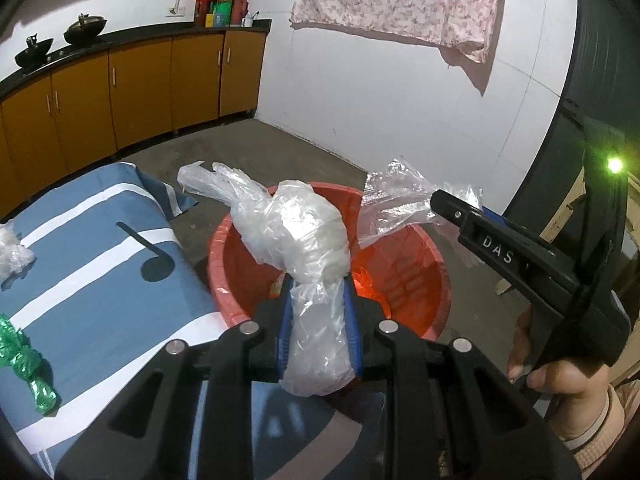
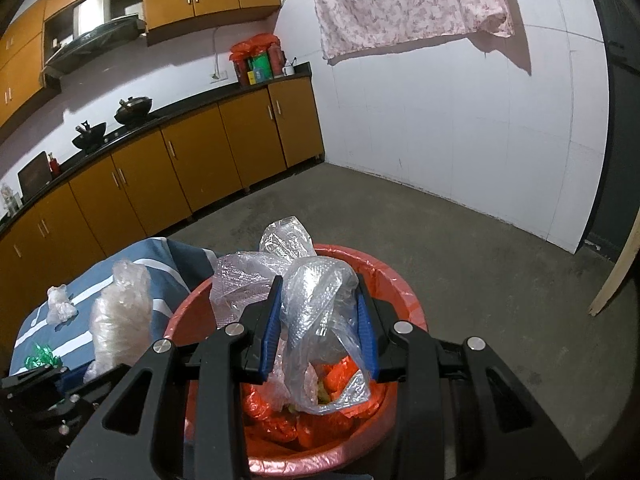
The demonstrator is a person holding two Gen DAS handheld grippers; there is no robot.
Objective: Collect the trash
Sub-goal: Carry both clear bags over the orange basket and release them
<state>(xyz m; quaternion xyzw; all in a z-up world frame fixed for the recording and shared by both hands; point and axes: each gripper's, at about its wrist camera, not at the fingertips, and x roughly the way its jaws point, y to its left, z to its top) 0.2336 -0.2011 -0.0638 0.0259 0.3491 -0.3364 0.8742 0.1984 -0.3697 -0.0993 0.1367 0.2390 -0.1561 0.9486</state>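
Our left gripper (image 1: pixel 318 304) pinches a white plastic bag (image 1: pixel 304 236) just above the red bin (image 1: pixel 434 256); a green wrapper (image 1: pixel 26 364) lies on the blue cloth (image 1: pixel 100 248) beside the bin. From the right wrist, our right gripper (image 2: pixel 318 316) squeezes a clear plastic bag (image 2: pixel 320 300) over the bin (image 2: pixel 404 280).

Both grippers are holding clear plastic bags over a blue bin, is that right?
Not quite: the bin is red, not blue, as the right wrist view shows. The left gripper and right gripper each hold a clear plastic bag over it.
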